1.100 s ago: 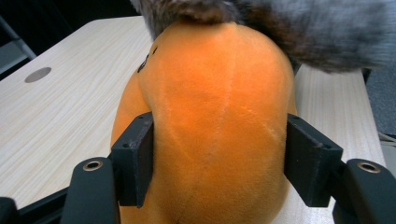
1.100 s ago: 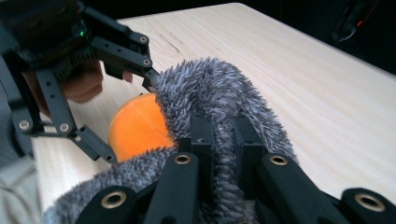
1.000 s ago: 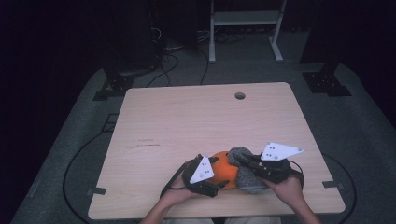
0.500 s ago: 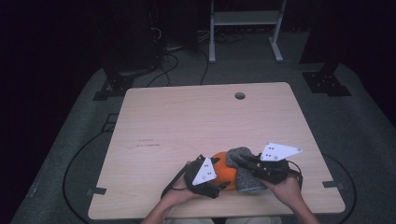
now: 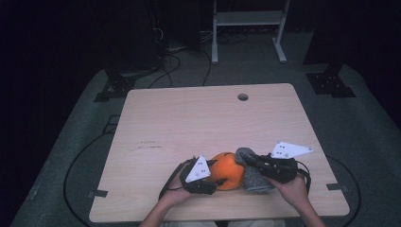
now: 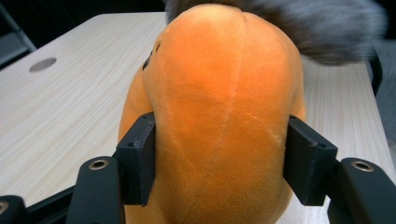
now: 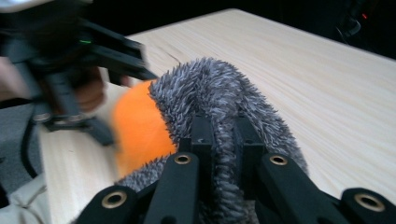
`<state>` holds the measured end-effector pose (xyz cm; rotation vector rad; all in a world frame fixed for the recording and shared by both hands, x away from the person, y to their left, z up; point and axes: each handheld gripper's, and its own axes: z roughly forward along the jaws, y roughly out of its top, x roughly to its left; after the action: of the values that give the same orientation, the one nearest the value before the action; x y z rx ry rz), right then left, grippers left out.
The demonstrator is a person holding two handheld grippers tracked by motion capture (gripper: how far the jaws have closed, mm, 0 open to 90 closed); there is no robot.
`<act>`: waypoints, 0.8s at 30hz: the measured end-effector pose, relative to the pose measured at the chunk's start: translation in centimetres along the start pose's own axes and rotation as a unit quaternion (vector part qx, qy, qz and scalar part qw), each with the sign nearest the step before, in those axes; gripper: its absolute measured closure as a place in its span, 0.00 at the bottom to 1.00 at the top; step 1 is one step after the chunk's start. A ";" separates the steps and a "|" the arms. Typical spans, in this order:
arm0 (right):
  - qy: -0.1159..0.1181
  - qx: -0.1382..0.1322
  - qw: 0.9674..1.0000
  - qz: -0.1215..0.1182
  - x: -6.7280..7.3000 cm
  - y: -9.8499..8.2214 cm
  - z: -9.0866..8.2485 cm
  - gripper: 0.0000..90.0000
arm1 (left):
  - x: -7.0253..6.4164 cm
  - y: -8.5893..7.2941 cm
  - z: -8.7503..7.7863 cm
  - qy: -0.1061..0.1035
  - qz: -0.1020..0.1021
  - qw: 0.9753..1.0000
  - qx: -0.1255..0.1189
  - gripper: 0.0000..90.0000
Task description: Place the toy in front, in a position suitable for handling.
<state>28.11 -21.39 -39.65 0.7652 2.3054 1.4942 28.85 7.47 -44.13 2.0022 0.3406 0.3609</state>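
Orange plush (image 5: 227, 170) sits at lower centre of the bench (image 5: 189, 118), grey fuzzy cloth (image 5: 253, 172) draped on its right side. Left gripper (image 6: 219, 158) jaws have just closed in — pads now press the plush. Right gripper (image 7: 219, 140) clamped on the cloth — likely ready to pull the two apart.

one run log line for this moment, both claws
left claw: just closing, pads on orange plush | right claw: shut on grey furry cloth | table

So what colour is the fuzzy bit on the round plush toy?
Grey fuzzy part, on the orange plush toy; the right gripper view shows it best.
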 end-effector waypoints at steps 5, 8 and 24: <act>-0.013 0.028 0.999 0.019 -0.9 -1.2 0.9 0.90 | 0.9 0.0 -0.3 -0.002 -0.057 0.998 -0.011 0.44; -0.005 0.006 1.000 0.018 -0.3 -0.5 0.2 0.90 | 1.0 0.5 -1.0 -0.009 -0.069 0.997 -0.023 0.44; 0.019 -0.014 1.000 -0.012 1.8 0.6 1.2 0.90 | 1.6 1.0 -2.3 -0.004 -0.077 0.997 -0.007 0.45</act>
<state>27.46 -19.24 -39.52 0.7038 2.3085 1.5404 29.45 9.54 -42.12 1.9487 0.4821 0.2572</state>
